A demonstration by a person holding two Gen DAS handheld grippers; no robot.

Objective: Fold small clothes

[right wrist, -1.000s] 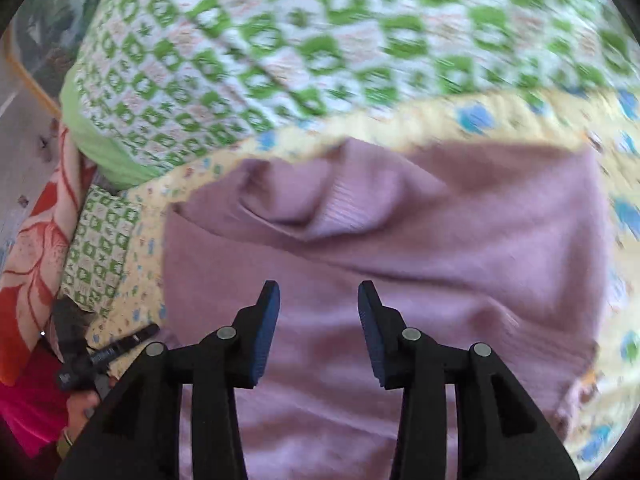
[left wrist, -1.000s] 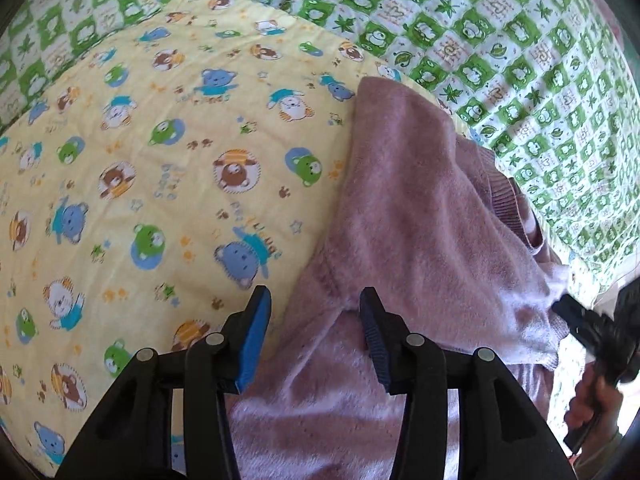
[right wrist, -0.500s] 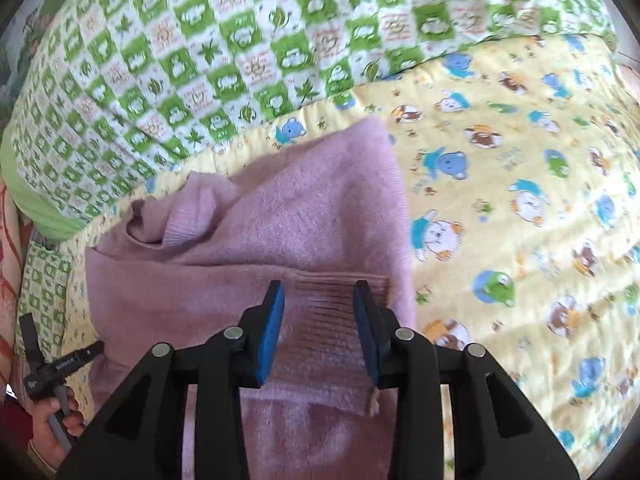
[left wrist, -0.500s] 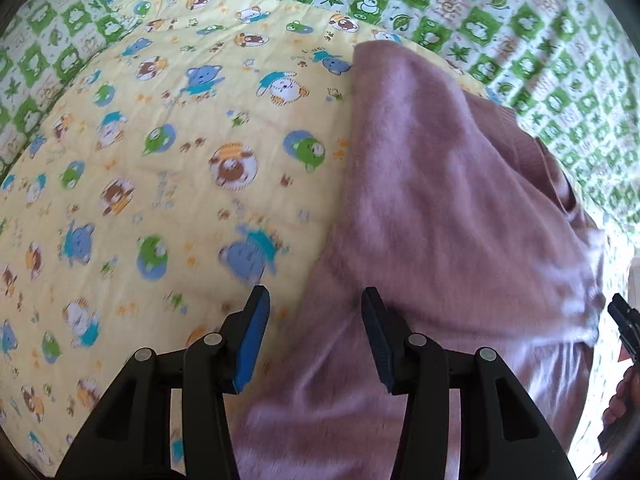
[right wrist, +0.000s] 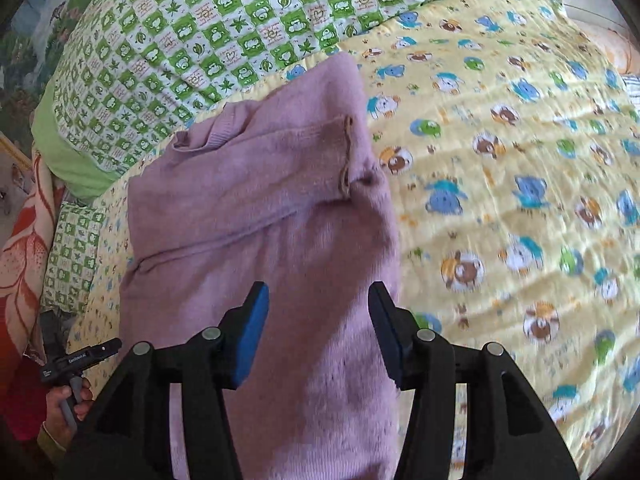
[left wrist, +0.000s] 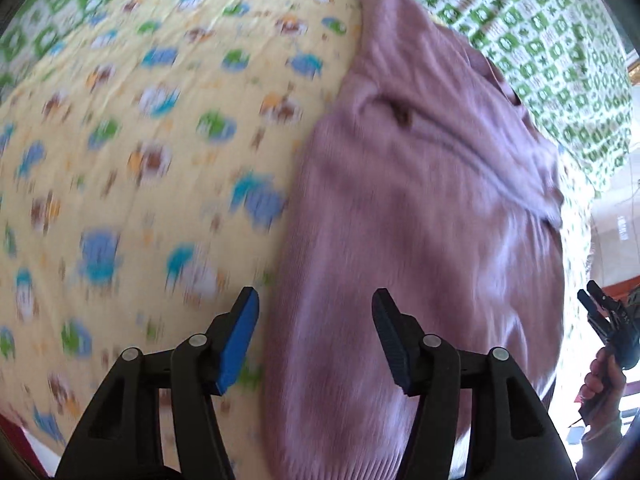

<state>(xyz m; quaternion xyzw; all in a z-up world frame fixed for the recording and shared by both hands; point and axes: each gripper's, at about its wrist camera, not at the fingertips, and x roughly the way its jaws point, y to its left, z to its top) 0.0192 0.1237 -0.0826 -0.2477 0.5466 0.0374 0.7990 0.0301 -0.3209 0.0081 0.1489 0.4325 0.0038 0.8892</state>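
Note:
A small mauve knit sweater (left wrist: pixel 420 220) lies folded lengthwise on a yellow quilt with animal prints (left wrist: pixel 140 160). In the right wrist view the sweater (right wrist: pixel 260 208) shows a sleeve folded across its body, cuff near its right edge. My left gripper (left wrist: pixel 314 340) is open and empty, hovering above the sweater's left edge. My right gripper (right wrist: pixel 316 332) is open and empty, above the sweater's lower right part. Each gripper shows at the edge of the other's view, held in a hand (left wrist: pixel 612 328) (right wrist: pixel 76 364).
A green-and-white checked blanket (right wrist: pixel 224 28) lies beyond the sweater's collar end. A red floral cloth (right wrist: pixel 24 240) sits at the far left. The yellow quilt (right wrist: pixel 520 200) stretches wide to the right of the sweater.
My right gripper let go of the ribbed sleeve cuff and opened; the sleeve now lies across the body. Both grippers have pulled back. The left stayed open.

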